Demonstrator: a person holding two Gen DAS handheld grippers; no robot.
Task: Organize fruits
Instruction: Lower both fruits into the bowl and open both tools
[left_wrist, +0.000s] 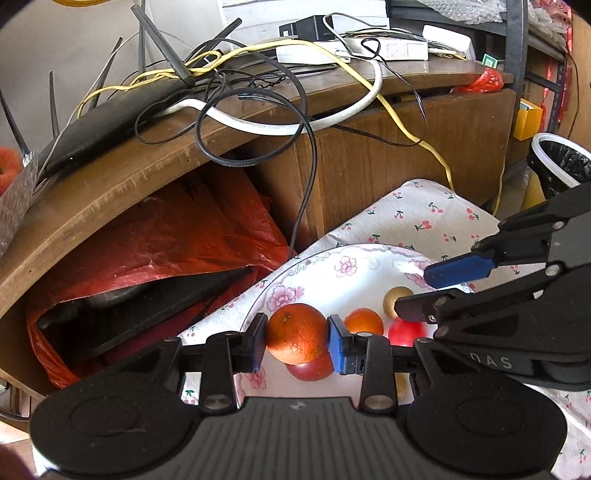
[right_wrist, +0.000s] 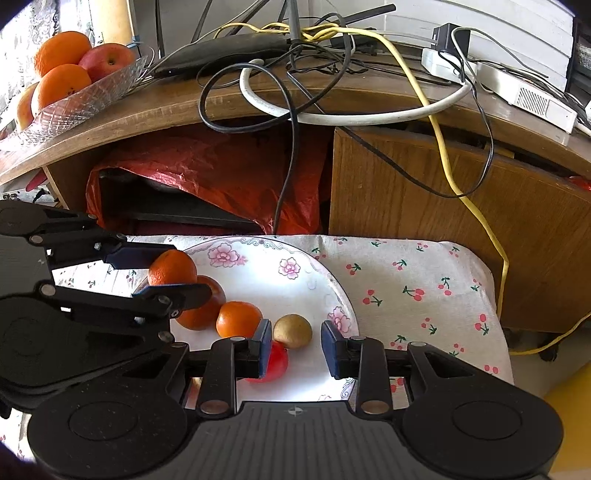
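The left gripper (left_wrist: 297, 341) is closed to the width of an orange (left_wrist: 297, 333), its black and blue pads pressed against the fruit's dimpled skin on both sides. The orange sits above a dark red apple (left_wrist: 312, 369) on the plate; whether the two touch cannot be told. The right gripper (right_wrist: 295, 343) stands part open and holds nothing. A small, dull brown, round fruit (right_wrist: 293, 330) lies just beyond its gap, and a glossy red fruit (right_wrist: 273, 363) lies beside its left pad, partly hidden. A second, smaller orange (right_wrist: 238, 319) rests next to these.

All this fruit lies on a round white china plate (right_wrist: 295, 291) with pink flower prints along the rim. The plate rests on a soft white cloth (right_wrist: 424, 288) printed with red cherries.

Farther off is a curved wooden counter (right_wrist: 258, 107) with a worn edge, strewn with black, white and yellow cables (right_wrist: 354, 118). A crinkled red plastic bag (right_wrist: 207, 166) fills the space beneath it. At the counter's left end a cut-glass bowl (right_wrist: 92, 96) holds oranges and a red apple.
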